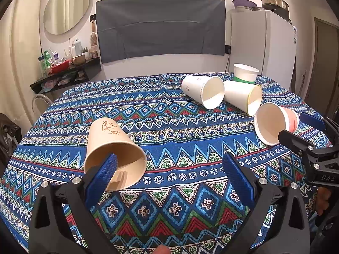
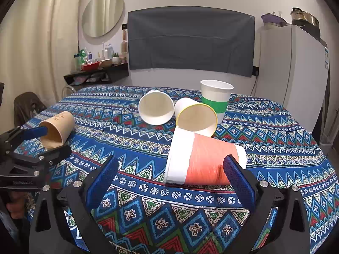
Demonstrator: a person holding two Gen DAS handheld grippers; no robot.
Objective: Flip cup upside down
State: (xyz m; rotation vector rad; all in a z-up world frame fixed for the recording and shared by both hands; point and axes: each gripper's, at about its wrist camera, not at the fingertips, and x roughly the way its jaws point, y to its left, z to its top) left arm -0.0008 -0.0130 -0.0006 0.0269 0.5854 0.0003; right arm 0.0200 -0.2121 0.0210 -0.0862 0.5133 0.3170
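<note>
A tan paper cup lies on its side on the patterned tablecloth, mouth toward me. My left gripper is open, its left finger in front of the cup's mouth. The tan cup also shows in the right wrist view, with the left gripper around its mouth. A pink-and-white cup lies on its side; my right gripper is open, its right finger beside the cup's base. The pink cup also shows in the left wrist view, next to the right gripper.
Two white cups lie on their sides at mid-table. A white cup with a green band stands upright behind them. A white fridge stands at the right, a cluttered shelf at the left wall.
</note>
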